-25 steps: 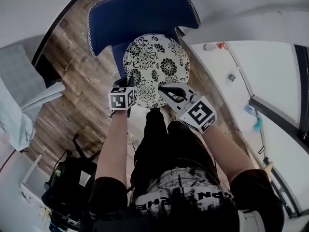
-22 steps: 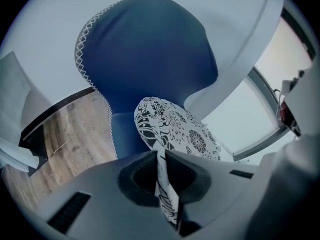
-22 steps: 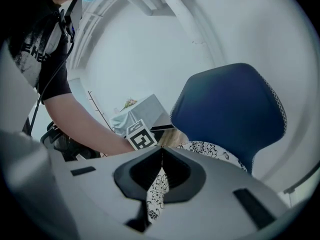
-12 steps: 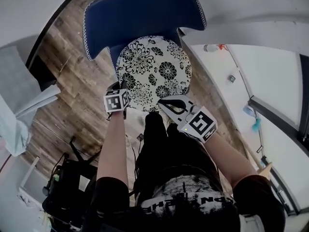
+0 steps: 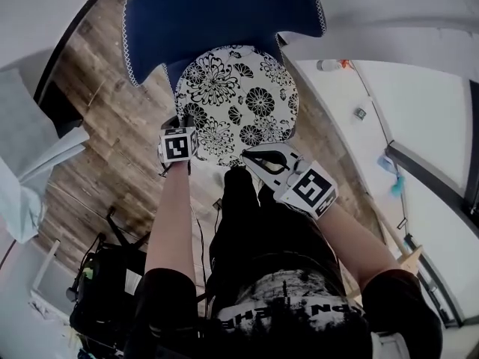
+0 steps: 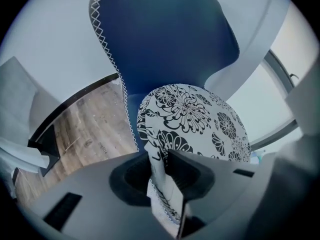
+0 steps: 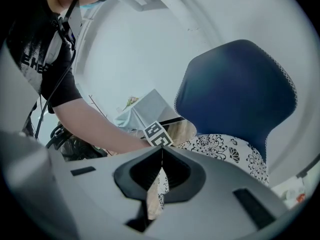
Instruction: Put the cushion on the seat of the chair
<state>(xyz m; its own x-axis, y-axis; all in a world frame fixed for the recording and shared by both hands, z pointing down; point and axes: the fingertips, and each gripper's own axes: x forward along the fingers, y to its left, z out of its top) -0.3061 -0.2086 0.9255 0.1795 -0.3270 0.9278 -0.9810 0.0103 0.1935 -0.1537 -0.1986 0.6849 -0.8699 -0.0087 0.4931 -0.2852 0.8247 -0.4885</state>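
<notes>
Left gripper view shows cushion point(image 6: 196, 121) edge between left tool's point(image 6: 161, 160) just-opening jaws.

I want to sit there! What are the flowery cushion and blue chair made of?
The cushion looks like soft printed cloth: its edge bends limply. The chair seems covered in smooth matte blue fabric or leatherette; white zigzag stitching edges it.

Left tool point(image 6: 161, 159) is pointing steeply down, jaws just opening, cushion point(image 5: 239, 88) edge lying loose between them. Right tool point(image 7: 161, 156), angling shallower, is clamping the cushion rim.
</notes>
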